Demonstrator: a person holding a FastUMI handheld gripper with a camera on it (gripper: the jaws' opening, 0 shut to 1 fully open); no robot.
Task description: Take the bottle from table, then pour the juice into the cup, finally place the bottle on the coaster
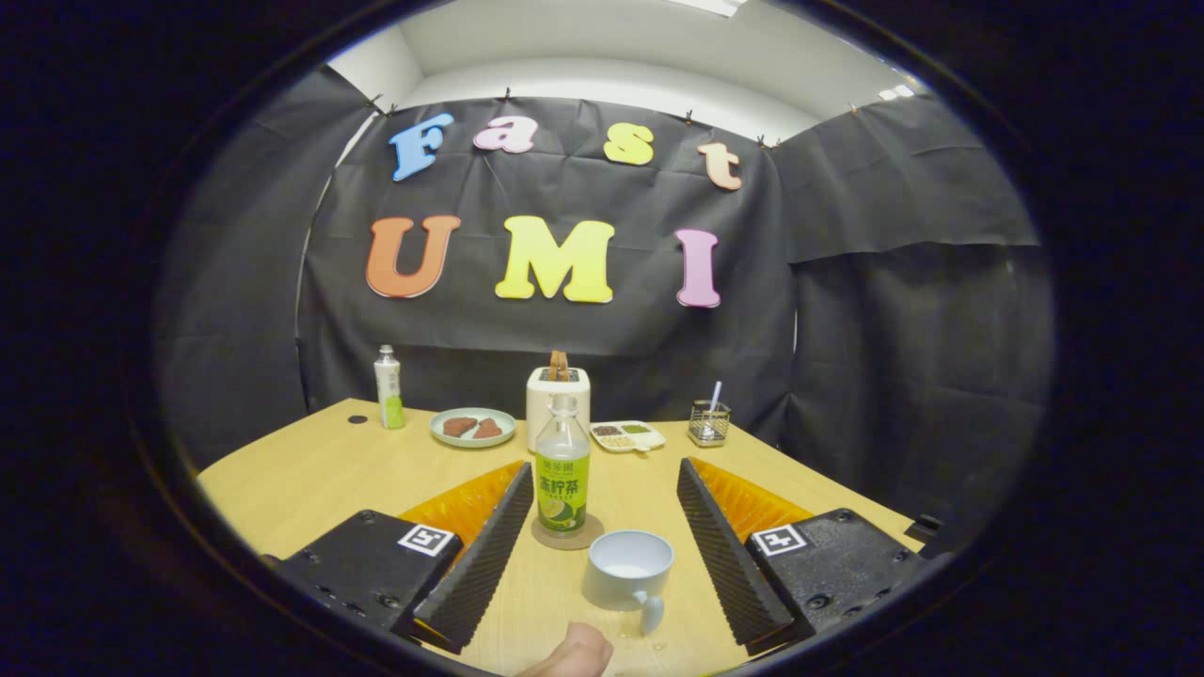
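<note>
In the gripper view, the gripper [602,527] stands wide open, its two fingers splayed with nothing pressed between them. The bottle [562,465] stands upright between the fingers, nearer the left one and just ahead of their tips, and it rests on the round coaster [567,534]. The cup [627,570] sits between the fingers too, just beside the coaster on its right and closer in, handle turned toward the gripper; a little pale liquid seems to lie in its bottom. A fingertip [572,653] of the person shows close in, on the near side of the cup.

The bottle looks like thin clear plastic with a glossy label, mostly empty to judge by its clear upper body, so it is probably light, easy to tip and apt to dent under a hard squeeze. The labelled middle seems the soundest place to grip: low enough for balance, wide enough for both pads. The wooden table [310,470] carries, well beyond the fingers, a toaster [557,395], a plate [472,427], a second bottle [388,387], a small divided tray [627,436] and a wire holder [708,423].
</note>
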